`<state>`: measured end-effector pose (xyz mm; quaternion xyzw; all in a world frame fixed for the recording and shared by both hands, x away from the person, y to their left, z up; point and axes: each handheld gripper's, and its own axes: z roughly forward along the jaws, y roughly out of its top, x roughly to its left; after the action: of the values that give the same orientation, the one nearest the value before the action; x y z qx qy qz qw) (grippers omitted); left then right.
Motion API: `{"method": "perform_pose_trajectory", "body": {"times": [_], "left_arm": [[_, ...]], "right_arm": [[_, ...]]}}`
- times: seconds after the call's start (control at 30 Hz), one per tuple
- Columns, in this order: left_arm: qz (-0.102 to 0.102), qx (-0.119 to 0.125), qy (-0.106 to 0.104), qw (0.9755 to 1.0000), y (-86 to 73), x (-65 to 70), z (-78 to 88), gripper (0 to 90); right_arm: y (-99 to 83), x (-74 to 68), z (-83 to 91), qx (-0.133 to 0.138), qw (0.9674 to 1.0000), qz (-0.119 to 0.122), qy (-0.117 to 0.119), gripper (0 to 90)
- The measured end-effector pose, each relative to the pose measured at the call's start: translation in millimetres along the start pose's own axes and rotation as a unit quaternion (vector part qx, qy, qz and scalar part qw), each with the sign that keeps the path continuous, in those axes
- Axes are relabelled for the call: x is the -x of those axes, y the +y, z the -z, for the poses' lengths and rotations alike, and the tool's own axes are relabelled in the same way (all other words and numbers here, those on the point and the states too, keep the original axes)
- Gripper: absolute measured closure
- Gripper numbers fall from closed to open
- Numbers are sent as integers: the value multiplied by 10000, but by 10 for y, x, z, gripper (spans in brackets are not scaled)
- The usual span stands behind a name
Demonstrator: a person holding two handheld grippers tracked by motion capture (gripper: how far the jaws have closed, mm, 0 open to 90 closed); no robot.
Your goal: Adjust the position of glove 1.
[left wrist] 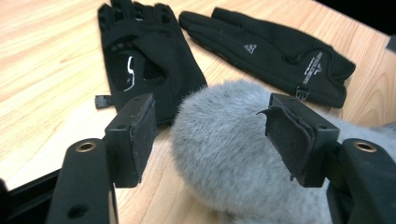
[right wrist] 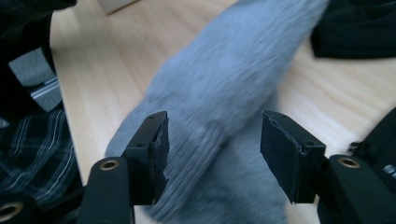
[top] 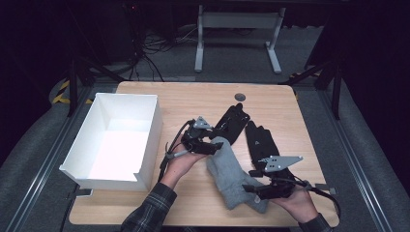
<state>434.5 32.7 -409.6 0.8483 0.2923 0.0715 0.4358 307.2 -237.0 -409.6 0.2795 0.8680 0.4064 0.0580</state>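
A fuzzy grey sock (top: 232, 176) lies flat on the wooden tabletop (top: 193, 96), a bit right of the middle. Its long way runs on a slant: the round toe end points up and away from the person, toward the two black gloves, and the ribbed cuff end points down toward the near edge. The left hand-held gripper (top: 209, 143) sits right at the toe end. In the left gripper view its two jaws are spread apart, with the fluffy toe (left wrist: 224, 140) between them, and the pads do not press on it. The right hand-held gripper (top: 256, 189) is at the cuff end, near the front edge of the tabletop. In the right gripper view its jaws are spread too, and the sock (right wrist: 224, 116) runs straight away from them, but the pads (right wrist: 156, 154) do not squeeze it. So each hand has one end of the sock just in front of it, and neither holds it. One black glove (top: 232, 123) lies just past the toe, and the other black glove (top: 263, 142) lies beside the sock on its right. An open white box (top: 150, 125) stands to the left, apart from the sock, closer to the left hand. I think the sock may be going there.
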Motion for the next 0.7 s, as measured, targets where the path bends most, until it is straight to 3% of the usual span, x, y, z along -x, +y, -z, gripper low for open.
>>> {"method": "perform_pose_trajectory", "body": {"times": [0.23, 0.33, 0.5, 0.6, 0.7], "left_arm": [[-32, -271, -148, 9995, -55, -24, -172, 296], [-66, -368, -288, 9989, -84, -31, -235, 339], [-113, -575, -393, 9975, -116, -26, -281, 581], [-174, -701, -371, 9967, -142, -12, -309, 864], [-195, -816, -338, 9959, -149, 6, -314, 900]], "right_arm": [[-77, -56, -88, -254, 9996, 1, 89, 457], [-84, -30, -111, -339, 9992, -28, 233, 581], [-92, -7, -89, -331, 9992, 69, 196, 771], [-93, -18, -83, -311, 9993, 170, 133, 831], [-89, -17, -72, -306, 9993, 182, 122, 850]]}}
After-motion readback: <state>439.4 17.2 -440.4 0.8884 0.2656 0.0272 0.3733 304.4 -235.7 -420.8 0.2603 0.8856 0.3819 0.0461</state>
